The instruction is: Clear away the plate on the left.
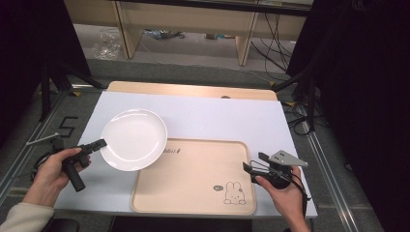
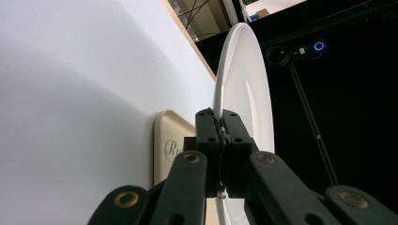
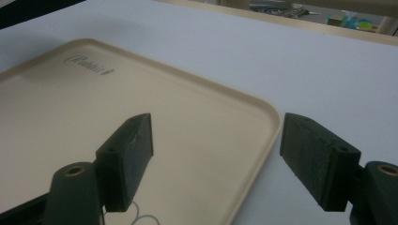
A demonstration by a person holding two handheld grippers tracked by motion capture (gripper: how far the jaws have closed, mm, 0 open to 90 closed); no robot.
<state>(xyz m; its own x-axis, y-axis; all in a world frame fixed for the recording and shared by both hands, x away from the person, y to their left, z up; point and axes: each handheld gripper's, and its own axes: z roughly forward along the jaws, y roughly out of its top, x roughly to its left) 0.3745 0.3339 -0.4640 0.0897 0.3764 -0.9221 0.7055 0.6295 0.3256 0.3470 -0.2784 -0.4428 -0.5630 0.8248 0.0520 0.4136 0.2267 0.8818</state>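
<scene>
So the left gripper [image 1: 100, 143] was clamped tight on the rim of the white plate [image 1: 134, 139] at about its 8 o'clock edge, holding it tilted with its lower right edge over the top left corner of the beige tray [image 1: 193, 179]. The right gripper [image 1: 255, 162] sat at the tray's 3 o'clock side with its jaws wide apart, straddling the tray's edge on the table [image 1: 217, 118] and gripping nothing.

Both claws are black with brass-coloured rivets; the right claw [image 1: 253, 161] carries a grey three-cornered plate, and the left forearm wears a cream sleeve [image 1: 21, 217].
</scene>
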